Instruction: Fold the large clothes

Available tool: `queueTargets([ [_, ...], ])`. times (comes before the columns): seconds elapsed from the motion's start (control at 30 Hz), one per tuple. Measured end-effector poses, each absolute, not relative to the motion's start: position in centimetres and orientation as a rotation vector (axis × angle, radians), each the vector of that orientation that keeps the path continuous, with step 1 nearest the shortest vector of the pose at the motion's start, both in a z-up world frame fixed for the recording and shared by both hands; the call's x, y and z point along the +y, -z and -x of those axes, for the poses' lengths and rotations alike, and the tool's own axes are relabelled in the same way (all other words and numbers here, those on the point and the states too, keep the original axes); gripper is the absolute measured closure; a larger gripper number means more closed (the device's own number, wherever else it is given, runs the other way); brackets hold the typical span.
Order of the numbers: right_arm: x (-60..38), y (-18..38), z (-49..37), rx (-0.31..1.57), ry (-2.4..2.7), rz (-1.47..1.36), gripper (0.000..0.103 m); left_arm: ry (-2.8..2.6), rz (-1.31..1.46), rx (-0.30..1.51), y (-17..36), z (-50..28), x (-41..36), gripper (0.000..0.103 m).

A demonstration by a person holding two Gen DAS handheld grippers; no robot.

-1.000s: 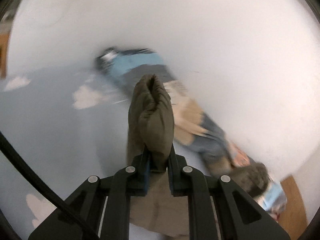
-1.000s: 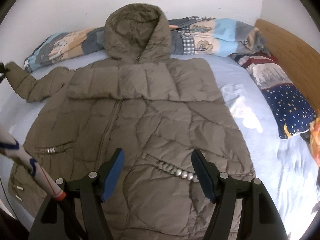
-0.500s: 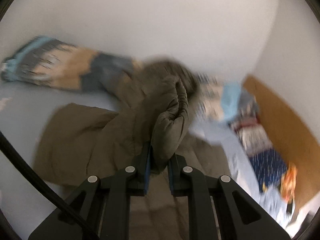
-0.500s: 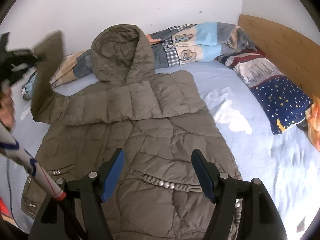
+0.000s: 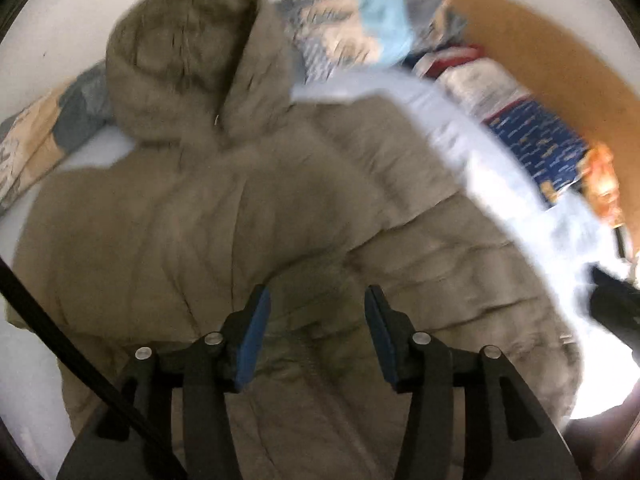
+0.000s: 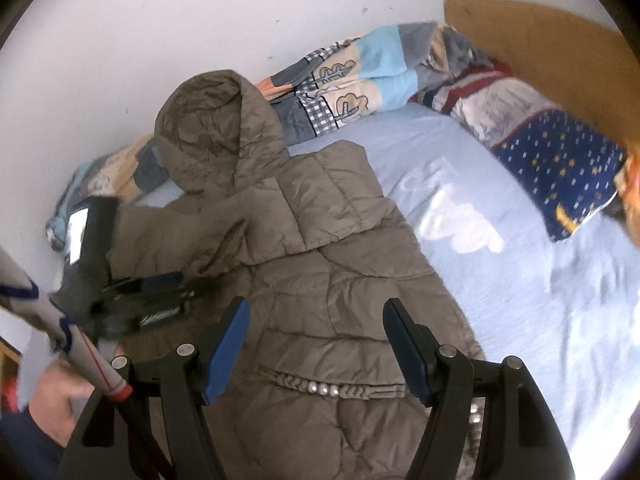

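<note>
An olive-brown hooded puffer coat (image 6: 332,280) lies flat on the light blue bed sheet (image 6: 500,280), hood (image 6: 208,132) toward the wall. Both sleeves lie folded across its chest. In the left wrist view the coat (image 5: 200,240) fills the frame, blurred. My left gripper (image 5: 316,320) is open and empty just above the coat's middle; it also shows in the right wrist view (image 6: 148,284) over the left folded sleeve. My right gripper (image 6: 316,340) is open and empty above the coat's lower front.
A patterned blanket (image 6: 360,76) lies along the wall behind the hood. A navy star pillow (image 6: 560,168) and a striped one (image 6: 492,100) lie against the wooden headboard (image 6: 540,36) at right. The white wall runs behind the bed.
My left gripper carried the left sleeve across the coat's chest, let it go and opened. The right gripper stayed open and shifted its view toward the left.
</note>
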State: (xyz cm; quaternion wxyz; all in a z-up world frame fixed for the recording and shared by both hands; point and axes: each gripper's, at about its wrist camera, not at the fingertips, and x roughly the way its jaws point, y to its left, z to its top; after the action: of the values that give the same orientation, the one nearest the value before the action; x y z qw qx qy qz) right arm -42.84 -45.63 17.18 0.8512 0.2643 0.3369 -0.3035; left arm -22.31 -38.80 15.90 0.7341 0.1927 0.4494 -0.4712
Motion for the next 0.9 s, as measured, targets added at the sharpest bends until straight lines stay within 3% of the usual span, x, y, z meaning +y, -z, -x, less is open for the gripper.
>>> queueTargets([
  [0.23, -48.2, -14.6, 41.6, 0.664, 0.474, -0.813, 0.029, 0.842, -0.120, 0.865, -26.8, 18.5, -29.2, 0.031],
  [0.33, -48.2, -13.3, 40.9, 0.655, 0.393, -0.909, 0.029, 0.608, -0.073, 0.857, -28.5, 17.0, -23.1, 0.029],
  [0.43, -48.0, -12.4, 40.5, 0.658, 0.356, -0.961, 0.029, 0.422, 0.005, 0.828, -27.3, 16.2, -17.4, 0.020],
  [0.53, -47.6, -11.7, 40.0, 0.659, 0.311, -0.999, 0.029, 0.330, 0.074, 0.856, -24.1, 13.8, -14.1, 0.020],
  [0.9, -46.6, -9.5, 33.4, 0.707, 0.338, -1.101, 0.029, 0.351, -0.063, 0.846, -21.0, 10.7, -18.7, 0.020],
])
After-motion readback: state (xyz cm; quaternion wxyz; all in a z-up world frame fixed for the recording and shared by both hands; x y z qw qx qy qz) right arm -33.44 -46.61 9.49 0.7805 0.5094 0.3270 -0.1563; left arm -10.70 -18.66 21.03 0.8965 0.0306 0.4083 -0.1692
